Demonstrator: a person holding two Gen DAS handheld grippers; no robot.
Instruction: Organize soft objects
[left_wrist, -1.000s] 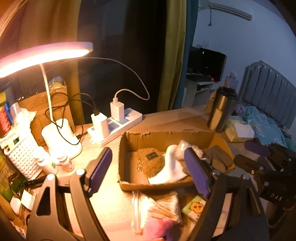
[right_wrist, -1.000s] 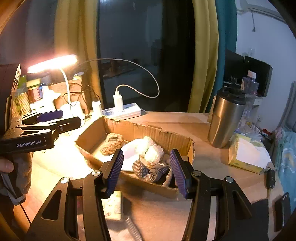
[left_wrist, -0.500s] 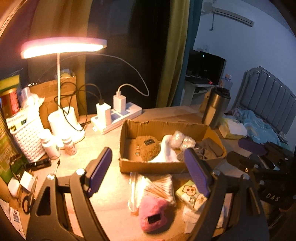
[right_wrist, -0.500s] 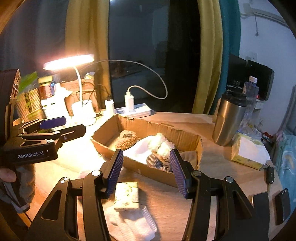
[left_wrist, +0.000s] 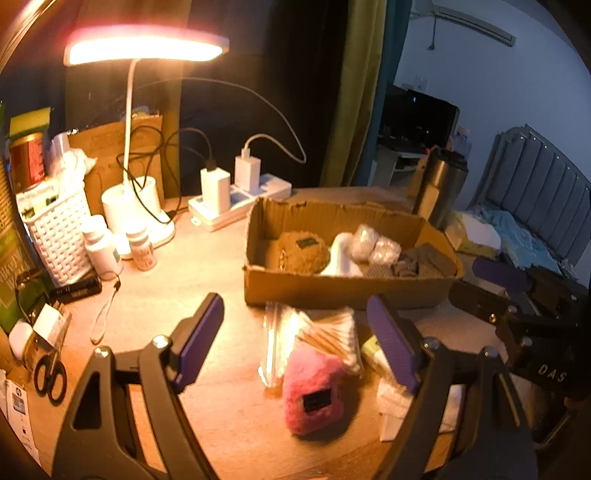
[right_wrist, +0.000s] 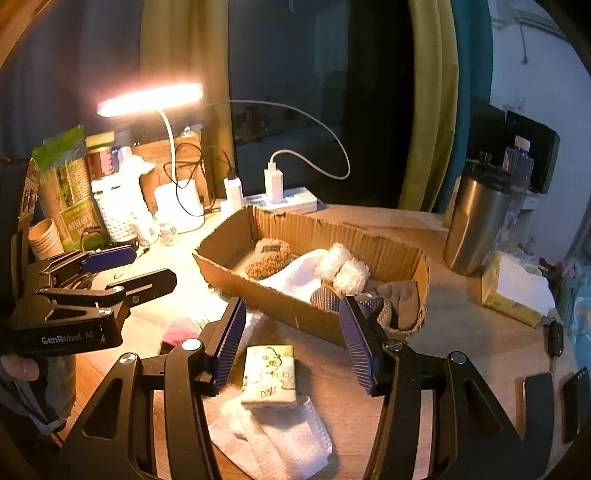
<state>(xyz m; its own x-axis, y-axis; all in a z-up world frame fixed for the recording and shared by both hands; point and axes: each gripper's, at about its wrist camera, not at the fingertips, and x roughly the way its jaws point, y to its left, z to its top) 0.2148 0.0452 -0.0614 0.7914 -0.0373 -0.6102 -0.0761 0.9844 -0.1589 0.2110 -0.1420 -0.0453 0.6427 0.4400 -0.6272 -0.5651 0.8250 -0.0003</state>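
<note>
Near the desk's front edge, pink plush (left_wrist: 314, 393) sits before the box (left_wrist: 347, 291), straight ahead between left gripper's (left_wrist: 295, 339) wide empty fingers; right gripper (right_wrist: 291, 339), half-open, empty, hangs over tissue pack (right_wrist: 269, 373).

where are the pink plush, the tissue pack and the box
pink plush (left_wrist: 314, 395), left wrist view, middle of its fuzzy body
tissue pack (right_wrist: 269, 373), right wrist view, printed top face
box (right_wrist: 273, 299), right wrist view, near cardboard wall

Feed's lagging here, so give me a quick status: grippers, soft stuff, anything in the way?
Left gripper and right gripper open, empty. Pink plush outside cardboard box. Swab pack lies between.
</note>
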